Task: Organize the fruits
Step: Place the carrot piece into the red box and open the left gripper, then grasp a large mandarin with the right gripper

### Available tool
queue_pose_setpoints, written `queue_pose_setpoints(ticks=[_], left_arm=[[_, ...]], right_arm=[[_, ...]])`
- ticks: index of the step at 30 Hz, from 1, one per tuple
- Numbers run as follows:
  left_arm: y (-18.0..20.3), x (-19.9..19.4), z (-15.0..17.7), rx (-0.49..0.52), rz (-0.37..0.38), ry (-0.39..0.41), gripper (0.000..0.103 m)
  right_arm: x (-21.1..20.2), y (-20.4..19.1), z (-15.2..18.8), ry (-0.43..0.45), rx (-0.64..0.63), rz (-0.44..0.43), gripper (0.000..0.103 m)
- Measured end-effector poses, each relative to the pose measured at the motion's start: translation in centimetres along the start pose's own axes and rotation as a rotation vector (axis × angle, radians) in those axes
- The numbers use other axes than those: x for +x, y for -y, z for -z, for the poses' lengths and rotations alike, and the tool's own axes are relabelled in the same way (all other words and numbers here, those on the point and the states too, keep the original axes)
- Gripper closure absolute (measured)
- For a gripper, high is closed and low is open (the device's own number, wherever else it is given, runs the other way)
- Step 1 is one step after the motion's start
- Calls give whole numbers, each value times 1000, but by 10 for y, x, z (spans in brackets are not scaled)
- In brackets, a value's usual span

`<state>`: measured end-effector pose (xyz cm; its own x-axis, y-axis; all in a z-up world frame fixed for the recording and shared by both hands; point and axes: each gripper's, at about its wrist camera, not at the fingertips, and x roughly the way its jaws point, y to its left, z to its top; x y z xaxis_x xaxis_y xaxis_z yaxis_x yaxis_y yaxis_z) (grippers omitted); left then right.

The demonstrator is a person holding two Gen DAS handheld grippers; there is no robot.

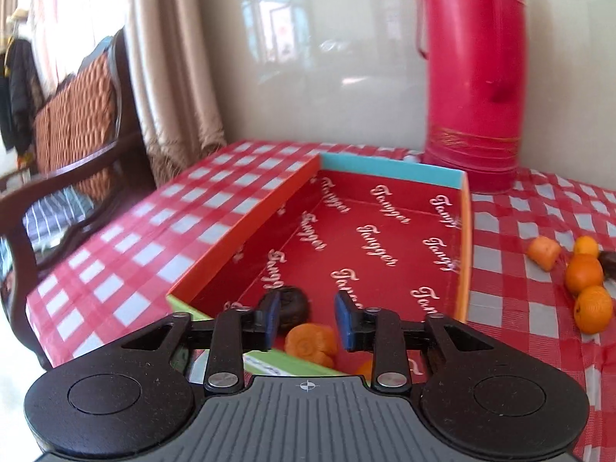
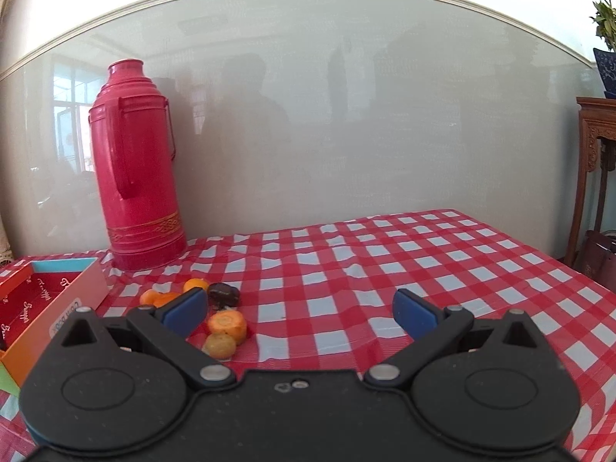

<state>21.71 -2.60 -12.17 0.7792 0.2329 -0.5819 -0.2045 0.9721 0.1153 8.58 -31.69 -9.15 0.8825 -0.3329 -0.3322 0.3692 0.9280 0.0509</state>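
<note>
A red box (image 1: pixel 369 208) with orange walls lies on the checked table; it also shows at the left of the right wrist view (image 2: pixel 57 300). My left gripper (image 1: pixel 307 317) is open above the box's near end, with nothing between its fingers. Below it in the box lie a dark brown fruit (image 1: pixel 292 304) and an orange piece (image 1: pixel 310 342). Several small orange fruits (image 1: pixel 583 273) and an orange chunk (image 1: pixel 543 252) lie on the cloth right of the box. My right gripper (image 2: pixel 300 313) is wide open and empty, just right of this pile, which includes a dark fruit (image 2: pixel 223 293) and orange fruits (image 2: pixel 228 323).
A tall red thermos (image 1: pixel 471 73) stands at the table's back against the glossy wall; it also shows in the right wrist view (image 2: pixel 138 169). A wooden chair (image 1: pixel 77 123) and curtain stand left of the table. A carved wooden stand (image 2: pixel 596 161) is at far right.
</note>
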Motion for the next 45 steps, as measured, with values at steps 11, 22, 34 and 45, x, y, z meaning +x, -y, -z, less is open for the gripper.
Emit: queue_pose_setpoints(ticks=[11, 22, 34, 45], left_arm=[[-44, -9, 2, -66, -22, 20, 27], [-105, -24, 16, -132, -176, 69, 10], [-153, -9, 22, -228, -267, 31, 8], [-164, -5, 26, -254, -280, 12, 8]], right_arm=[[5, -37, 3, -26, -51, -77, 6], [19, -80, 7, -94, -136, -188, 6], [82, -112, 1, -298, -158, -223, 40], [110, -118, 11, -381, -186, -198, 64]])
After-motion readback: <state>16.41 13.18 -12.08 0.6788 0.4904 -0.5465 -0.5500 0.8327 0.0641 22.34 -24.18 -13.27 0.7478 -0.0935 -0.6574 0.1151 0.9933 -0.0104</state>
